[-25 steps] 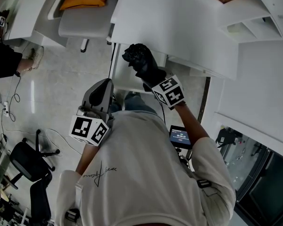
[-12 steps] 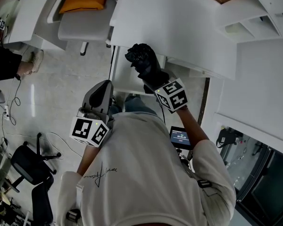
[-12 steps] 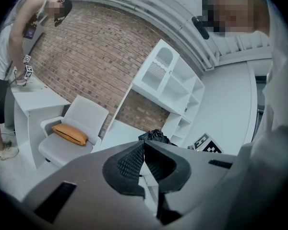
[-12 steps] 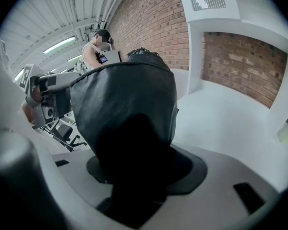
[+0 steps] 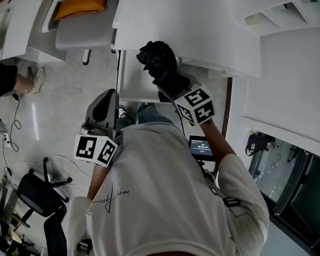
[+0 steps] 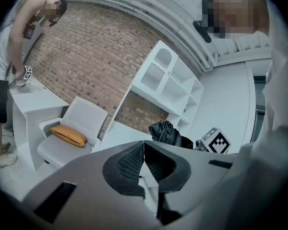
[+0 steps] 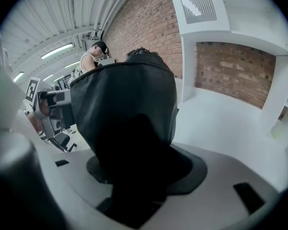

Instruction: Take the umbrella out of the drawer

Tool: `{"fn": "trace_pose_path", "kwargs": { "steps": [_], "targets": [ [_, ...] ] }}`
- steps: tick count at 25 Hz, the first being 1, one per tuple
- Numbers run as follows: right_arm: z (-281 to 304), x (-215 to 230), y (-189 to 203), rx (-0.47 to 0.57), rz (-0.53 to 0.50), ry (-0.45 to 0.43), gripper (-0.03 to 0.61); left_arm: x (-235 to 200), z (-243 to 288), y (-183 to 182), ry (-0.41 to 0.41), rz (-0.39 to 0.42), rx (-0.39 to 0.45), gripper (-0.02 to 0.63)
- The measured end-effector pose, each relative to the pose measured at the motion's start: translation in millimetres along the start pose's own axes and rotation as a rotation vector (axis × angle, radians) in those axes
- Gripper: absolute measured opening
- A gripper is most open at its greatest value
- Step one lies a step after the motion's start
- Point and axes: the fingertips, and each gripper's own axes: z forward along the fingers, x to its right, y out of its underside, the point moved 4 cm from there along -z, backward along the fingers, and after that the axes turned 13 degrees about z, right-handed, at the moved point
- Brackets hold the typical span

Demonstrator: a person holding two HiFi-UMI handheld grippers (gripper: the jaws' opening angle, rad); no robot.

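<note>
At far left a chair [image 5: 77, 33] with an orange cushion [image 5: 79, 5] stands clear of the work.

The left gripper [image 5: 102, 106] hangs low in front of the person's body. Its jaws are pressed together with nothing between them, as the left gripper view shows [image 6: 144, 146]. It seems parked there because the lift needs only one gripper.

Just right of it, below the desk [image 5: 202, 20] edge, sits a white pulled-out box that is probably the drawer [image 5: 132, 84]. Its inside cannot be seen from here.

The umbrella [image 5: 158, 62] is black and folded. It is up out of the drawer and overlaps the desk edge in the head view. The right gripper [image 5: 169, 85] is clamped on its lower end, so the bundle stands up from the jaws. In the right gripper view the umbrella [image 7: 127, 99] fills the space above that gripper [image 7: 134, 174]. Gripping it at one end likely keeps the loose fabric free of the drawer rim as it comes up.

White shelves [image 5: 288, 12] lie at far right.

Against half a second ago, the whole head view has slid up and left, chair and desk alike. The umbrella has kept about the same place against the desk edge, so it has gained little. The left gripper has barely changed, and both grips are as they were.
</note>
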Motion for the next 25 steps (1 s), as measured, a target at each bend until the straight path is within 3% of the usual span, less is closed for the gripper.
{"fn": "trace_pose_path", "kwargs": {
  "steps": [11,25],
  "targets": [
    [-27.1,-9.4,-10.3,0.086,0.020,0.005,0.238,3.5,-0.8,-4.2,0.012,0.005,0.003,0.017],
    [-70.5,-15.9,-25.2,0.313,0.094,0.036,0.238,6.6,2.4,-18.9,0.044,0.065,0.012,0.017]
  ]
}}
